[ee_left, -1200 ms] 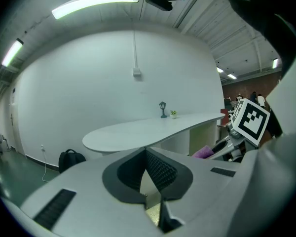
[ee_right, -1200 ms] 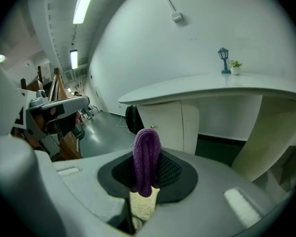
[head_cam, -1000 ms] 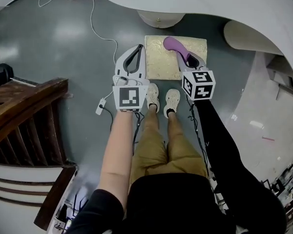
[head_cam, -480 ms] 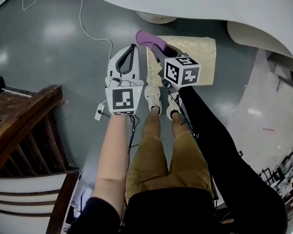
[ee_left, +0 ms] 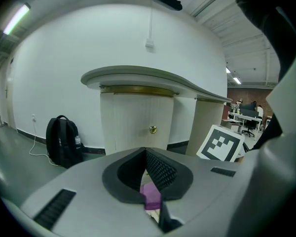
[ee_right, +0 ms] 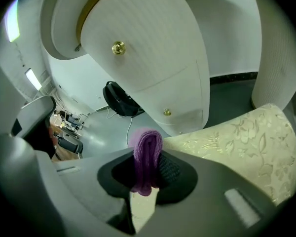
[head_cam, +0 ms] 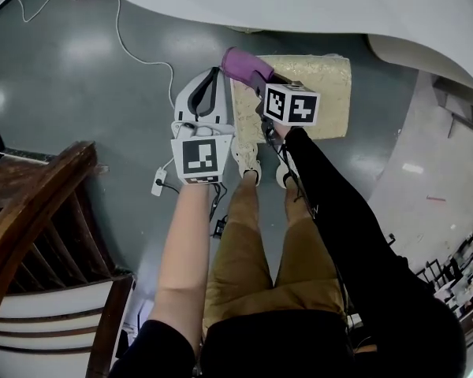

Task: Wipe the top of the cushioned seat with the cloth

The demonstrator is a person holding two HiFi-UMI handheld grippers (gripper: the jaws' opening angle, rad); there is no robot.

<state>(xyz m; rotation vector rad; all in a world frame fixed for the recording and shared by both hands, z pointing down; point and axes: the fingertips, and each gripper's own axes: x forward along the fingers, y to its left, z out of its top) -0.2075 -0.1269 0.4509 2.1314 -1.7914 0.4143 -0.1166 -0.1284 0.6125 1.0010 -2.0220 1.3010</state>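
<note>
The cushioned seat (head_cam: 319, 93) is a cream block with a gold floral pattern, lying on the grey floor under the white counter. My right gripper (head_cam: 254, 71) is shut on a folded purple cloth (head_cam: 238, 60), which sits at the seat's far left corner. In the right gripper view the cloth (ee_right: 146, 158) bulges out past the jaws of the right gripper (ee_right: 147, 168), with the seat (ee_right: 237, 142) to the right. My left gripper (head_cam: 214, 74) hangs over the floor just left of the seat, shut and holding nothing. Its jaw tips meet in the view of the left gripper (ee_left: 146, 151).
A white curved counter (head_cam: 299, 6) with a brass-knobbed cabinet (ee_right: 119, 47) overhangs the seat's far side. The person's shoes (head_cam: 247, 154) stand at the seat's near edge. A white cable (head_cam: 142, 46) and plug (head_cam: 159, 184) lie left. Dark wooden furniture (head_cam: 39, 203) is far left, and a black backpack (ee_left: 61, 139) stands by the wall.
My right gripper has carried the purple cloth leftward across the seat, from its middle far part to its left edge. The left gripper has stayed beside the seat.
</note>
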